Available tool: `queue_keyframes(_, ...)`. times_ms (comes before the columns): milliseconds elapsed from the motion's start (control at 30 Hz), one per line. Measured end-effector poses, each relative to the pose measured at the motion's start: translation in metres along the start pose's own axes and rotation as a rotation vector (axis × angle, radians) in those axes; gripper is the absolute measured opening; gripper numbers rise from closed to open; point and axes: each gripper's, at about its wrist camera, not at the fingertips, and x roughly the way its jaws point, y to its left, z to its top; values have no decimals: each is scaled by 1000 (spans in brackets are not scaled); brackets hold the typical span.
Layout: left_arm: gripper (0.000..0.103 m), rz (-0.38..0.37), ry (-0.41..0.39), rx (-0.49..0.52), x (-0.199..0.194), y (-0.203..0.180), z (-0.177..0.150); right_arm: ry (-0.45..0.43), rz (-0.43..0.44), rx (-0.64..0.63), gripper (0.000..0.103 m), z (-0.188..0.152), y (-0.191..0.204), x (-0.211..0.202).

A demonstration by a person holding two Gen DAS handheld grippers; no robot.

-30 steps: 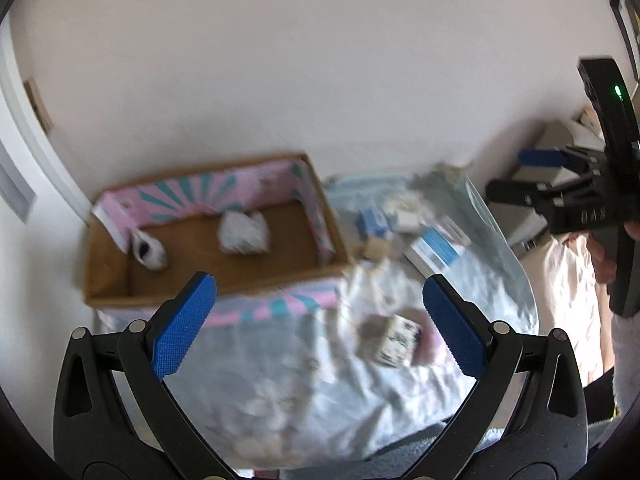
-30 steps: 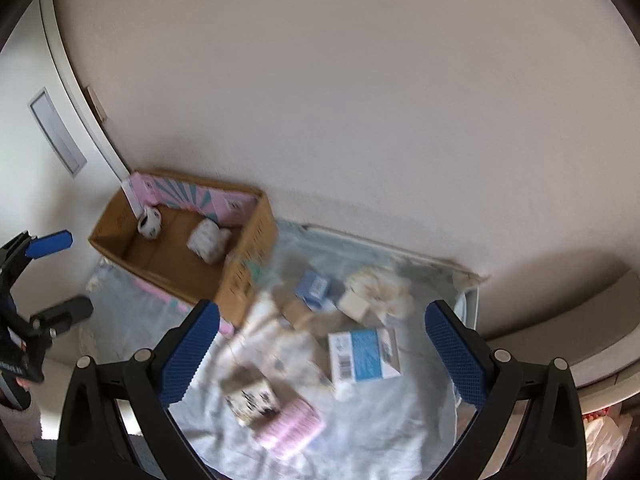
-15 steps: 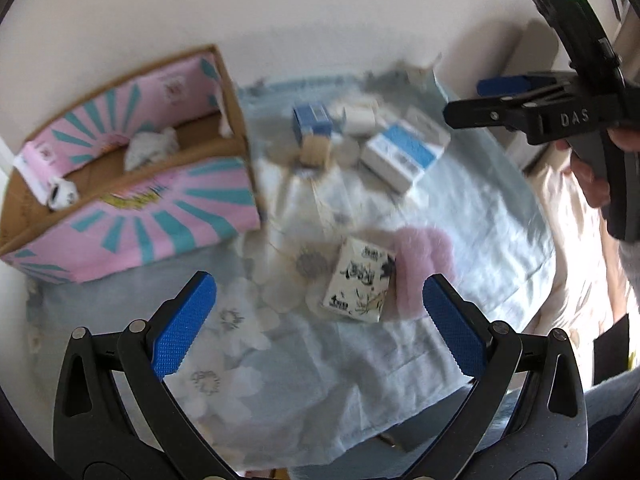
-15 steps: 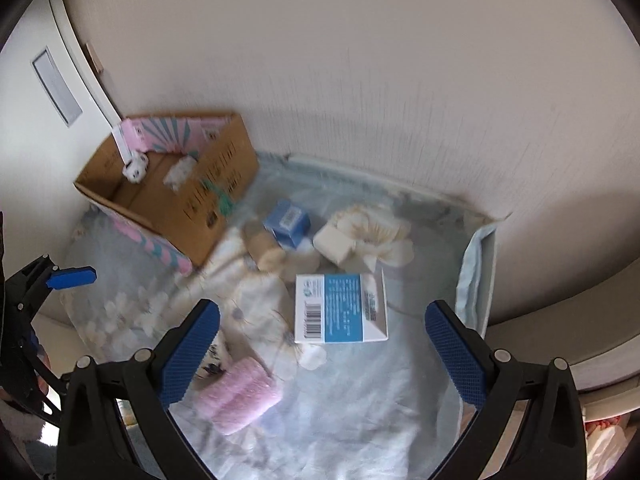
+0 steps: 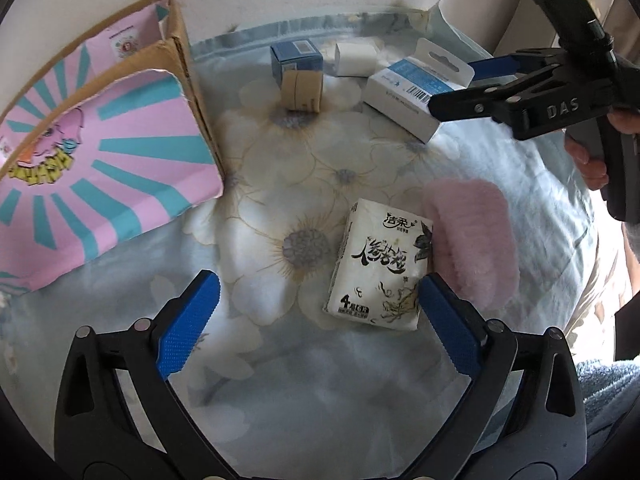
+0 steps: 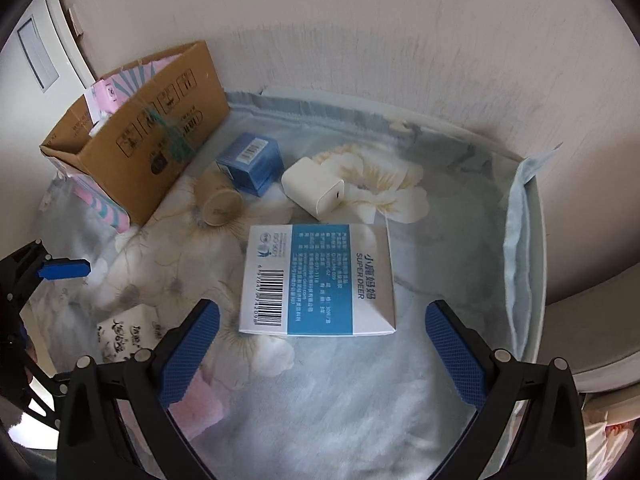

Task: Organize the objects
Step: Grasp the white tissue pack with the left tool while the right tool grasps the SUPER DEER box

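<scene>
Tongs in both hands hang over a flowered blue cloth (image 5: pixel 304 380) strewn with small things. The left gripper (image 5: pixel 318 322) stands with its blue pads wide apart, nothing between them; a white tissue pack (image 5: pixel 380 272) with black brush lettering lies just ahead of its right-hand finger, close to the pad (whether it touches I cannot say). A fluffy pink roll (image 5: pixel 472 240) lies against the far side of that pack, beyond the same finger.

The right gripper (image 6: pixel 322 340) is likewise spread open and grips nothing. Straight ahead of it, between the lines of its two fingers, lies a white and blue carton (image 6: pixel 316 280) with a barcode and the words SUPER DEER, flat on the cloth. Further on from that carton sit a white charger block (image 6: pixel 314 192), a small blue box (image 6: pixel 250 164) and a tan tube (image 6: pixel 220 204) lying on its side, the tube just beside the blue box.

Off to the left of both tongs stands an open cardboard box (image 6: pixel 160 136), brown on one side and pink with teal rays on another (its inside is mostly hidden from these angles). It rests at the cloth's edge, near the wall (image 6: pixel 360 20).
</scene>
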Motion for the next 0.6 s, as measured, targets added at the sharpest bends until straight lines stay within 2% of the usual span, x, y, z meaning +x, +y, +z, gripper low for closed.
queue_keyframes(267,99,7,-12,60,6,-10,6,11,-13,-26,102,-1,2,15)
queue_keyframes(433,79,1,4,112,10,-19,9,2,-26,-48,102,-1,4,19)
queue_keyframes(600,67,3,14,152,15,-27,10,-7,-30,-58,102,0,6,19)
